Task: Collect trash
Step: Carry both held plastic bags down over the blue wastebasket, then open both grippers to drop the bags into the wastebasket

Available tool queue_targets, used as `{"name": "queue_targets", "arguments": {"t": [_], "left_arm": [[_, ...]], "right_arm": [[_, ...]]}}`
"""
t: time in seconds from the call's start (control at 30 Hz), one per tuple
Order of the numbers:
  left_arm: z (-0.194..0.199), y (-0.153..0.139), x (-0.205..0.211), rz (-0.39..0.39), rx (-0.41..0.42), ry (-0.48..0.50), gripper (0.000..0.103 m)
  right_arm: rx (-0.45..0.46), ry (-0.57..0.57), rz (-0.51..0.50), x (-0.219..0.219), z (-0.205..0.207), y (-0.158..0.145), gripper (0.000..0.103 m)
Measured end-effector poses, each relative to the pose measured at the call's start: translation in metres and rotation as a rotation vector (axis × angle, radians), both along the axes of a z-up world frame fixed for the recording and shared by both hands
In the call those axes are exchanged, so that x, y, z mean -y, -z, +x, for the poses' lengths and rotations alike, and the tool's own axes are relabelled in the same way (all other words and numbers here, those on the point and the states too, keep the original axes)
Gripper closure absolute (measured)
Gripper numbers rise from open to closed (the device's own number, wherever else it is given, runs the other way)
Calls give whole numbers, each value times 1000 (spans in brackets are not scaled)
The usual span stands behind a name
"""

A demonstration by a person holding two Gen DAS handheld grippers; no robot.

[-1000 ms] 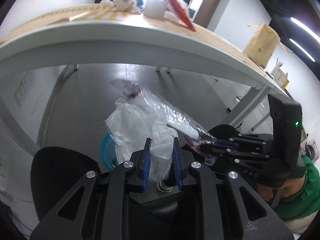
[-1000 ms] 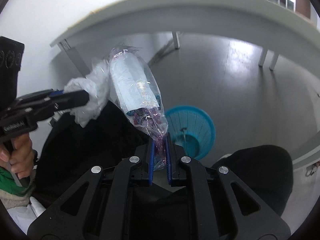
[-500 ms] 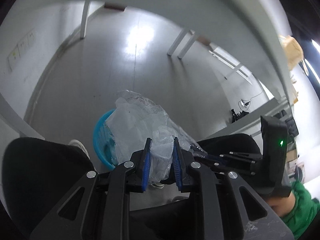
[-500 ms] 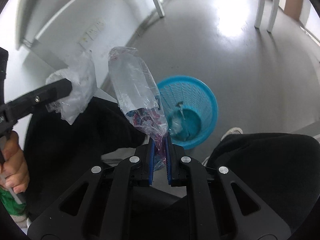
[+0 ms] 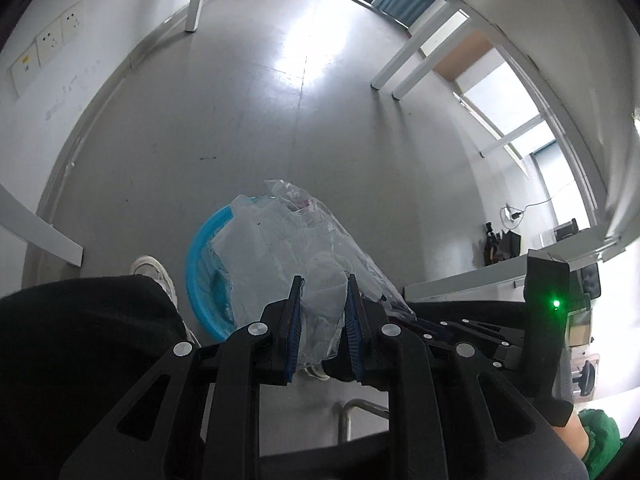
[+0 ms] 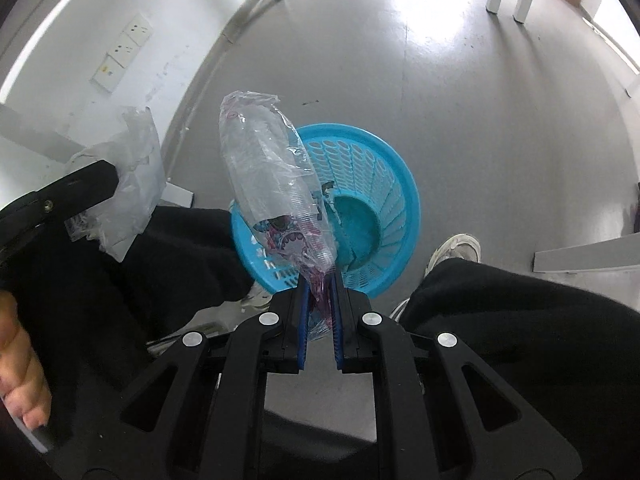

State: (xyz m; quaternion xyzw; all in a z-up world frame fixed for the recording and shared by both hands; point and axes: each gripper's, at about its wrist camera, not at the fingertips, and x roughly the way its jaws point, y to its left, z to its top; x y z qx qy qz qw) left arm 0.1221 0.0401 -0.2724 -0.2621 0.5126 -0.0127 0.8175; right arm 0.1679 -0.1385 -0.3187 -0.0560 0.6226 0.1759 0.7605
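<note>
Clear plastic wrapper [image 6: 276, 196] clamped in right gripper [image 6: 319, 320] | crumpled white bag [image 5: 320, 300] pinched in left gripper [image 5: 321, 332] | both lowered from table height, now over blue basket [image 6: 384, 280] | release due

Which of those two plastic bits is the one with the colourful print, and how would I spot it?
Find the blue basket on the grey floor. Just above its near rim, the right tool pinches a long clear wrapper by its end. Unlike the plain whitish crumpled bag in the left tool, it has a pink and purple print near the bottom.
</note>
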Motion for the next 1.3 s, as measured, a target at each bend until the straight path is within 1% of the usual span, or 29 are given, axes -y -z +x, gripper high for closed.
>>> {"name": "queue_targets", "arguments": {"t": [0.2,0.37,0.5,0.8,1.03,1.07,1.1,1.13,1.17,1.2,1.27,1.3], "left_arm": [[27,19,-8,-11,-34,-20,84],[50,45,-8,-38,-109,-19,84],[65,64,-8,-43,-158,-15,84],[81,92,-13,-60,-232,-37,84],[83,96,-17,-73,-245,-43,84],[82,96,-18,-74,-243,-45,82],[83,96,-19,-81,-240,-48,79],[83,96,-20,-89,-234,-52,74],[82,97,-20,-99,-230,-57,62],[82,99,-22,-105,-233,-63,55],[81,107,-26,-117,-278,-84,55],[81,107,-28,-129,-281,-90,55]], "right_arm": [[-72,14,-26,-7,22,35,94],[-156,55,-35,-6,43,69,94],[-189,62,-73,-12,55,91,94],[-237,84,-108,-11,73,120,94],[-254,106,-108,-8,77,128,91],[-252,108,-105,-8,77,128,91],[-249,111,-98,-7,77,128,88],[-248,116,-88,-7,78,127,81],[-248,121,-82,-5,78,127,71],[-248,126,-78,-4,78,128,68],[-255,126,-77,-4,78,129,67],[-255,121,-77,-5,79,130,66]]}}
